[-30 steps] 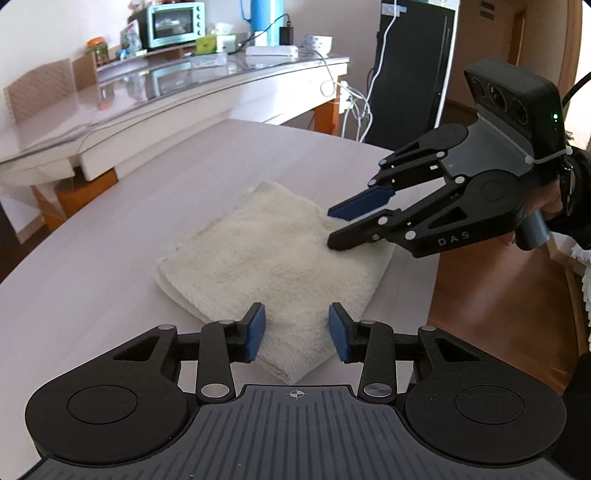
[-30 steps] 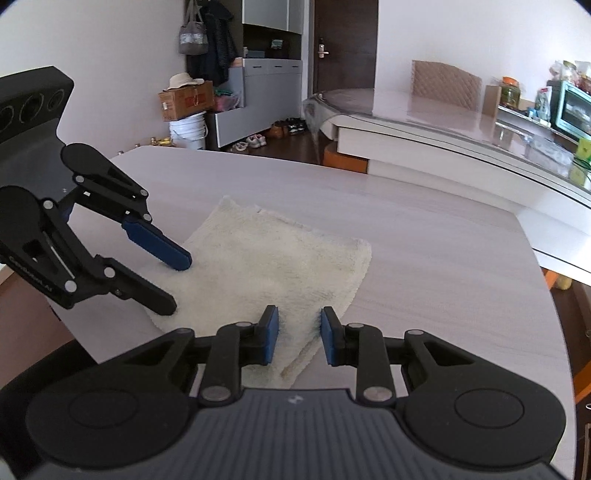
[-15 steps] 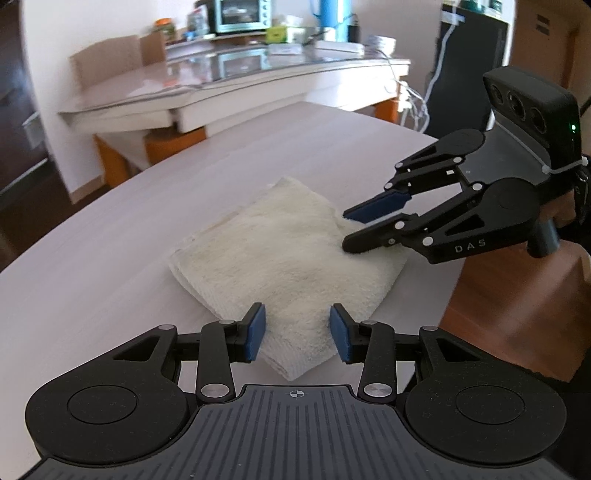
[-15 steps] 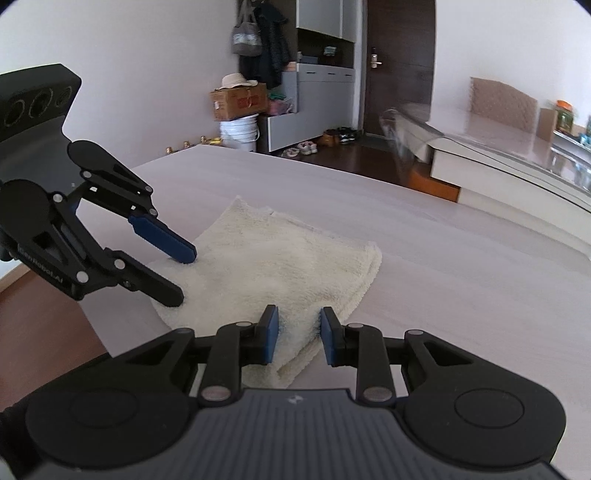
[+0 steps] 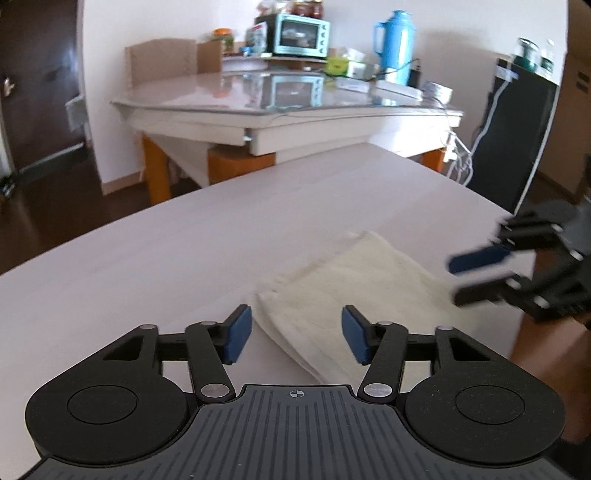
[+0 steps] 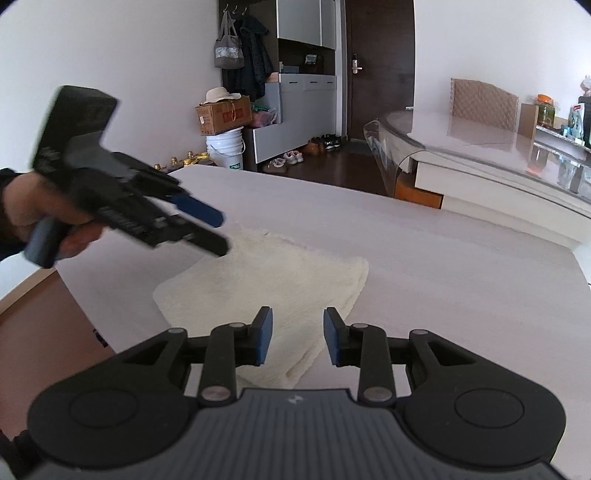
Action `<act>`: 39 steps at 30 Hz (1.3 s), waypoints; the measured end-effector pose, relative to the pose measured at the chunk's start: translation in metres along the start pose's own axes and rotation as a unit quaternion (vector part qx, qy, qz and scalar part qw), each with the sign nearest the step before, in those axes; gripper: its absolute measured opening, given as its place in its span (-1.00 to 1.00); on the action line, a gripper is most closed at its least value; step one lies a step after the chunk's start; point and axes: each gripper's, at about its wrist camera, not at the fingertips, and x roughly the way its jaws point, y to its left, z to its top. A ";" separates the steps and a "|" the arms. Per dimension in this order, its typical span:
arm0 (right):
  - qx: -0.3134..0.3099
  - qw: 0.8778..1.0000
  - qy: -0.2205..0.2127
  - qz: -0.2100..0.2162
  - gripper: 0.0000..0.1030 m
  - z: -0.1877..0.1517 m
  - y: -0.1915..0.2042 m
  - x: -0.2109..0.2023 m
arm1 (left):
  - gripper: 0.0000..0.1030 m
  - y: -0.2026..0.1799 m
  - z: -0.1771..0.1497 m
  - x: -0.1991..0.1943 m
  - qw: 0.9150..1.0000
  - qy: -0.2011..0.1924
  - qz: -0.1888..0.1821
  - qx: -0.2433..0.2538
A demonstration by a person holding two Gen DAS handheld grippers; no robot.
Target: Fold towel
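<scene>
A cream towel (image 5: 365, 288) lies folded into a thick rectangle on the pale table (image 5: 184, 251), near its right edge. My left gripper (image 5: 296, 338) hovers open over the towel's near left corner, nothing between its blue pads. In the right wrist view the same towel (image 6: 280, 280) sits ahead of my right gripper (image 6: 298, 339), which is open and empty above the towel's near edge. The left gripper (image 6: 221, 234) shows there blurred, lifted above the towel's far left corner. The right gripper (image 5: 456, 280) appears blurred at the towel's right side.
A glass-topped side table (image 5: 288, 99) with a toaster oven (image 5: 301, 35) and blue thermos (image 5: 395, 44) stands behind. A black appliance (image 5: 517, 136) is at right. A hand (image 6: 33, 210) holds the left gripper. Boxes, a bucket and shoes (image 6: 225, 144) lie by the far door.
Both grippers have lifted off the towel and drawn back. The left gripper has swung left and opened wider; the right gripper's jaws also stand a little wider. The towel stays folded.
</scene>
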 end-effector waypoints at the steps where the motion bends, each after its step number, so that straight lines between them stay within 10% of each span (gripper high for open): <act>1: 0.001 1.000 0.001 0.001 -0.34 0.000 0.000 0.001 | -0.49 0.001 0.000 0.002 1.000 0.001 -0.001 0.001; 4: 0.006 1.000 0.005 0.001 -0.34 0.000 0.000 0.003 | -0.85 -0.001 0.000 0.004 1.000 0.001 0.005 0.018; 15: -0.006 1.000 0.021 -0.001 -0.30 -0.006 0.002 0.008 | -0.87 -0.024 0.009 -0.017 0.991 -0.042 0.011 0.128; 39: 0.026 0.999 -0.011 0.020 -0.28 0.016 -0.010 0.010 | -0.87 -0.009 0.012 0.031 0.992 -0.017 0.000 0.126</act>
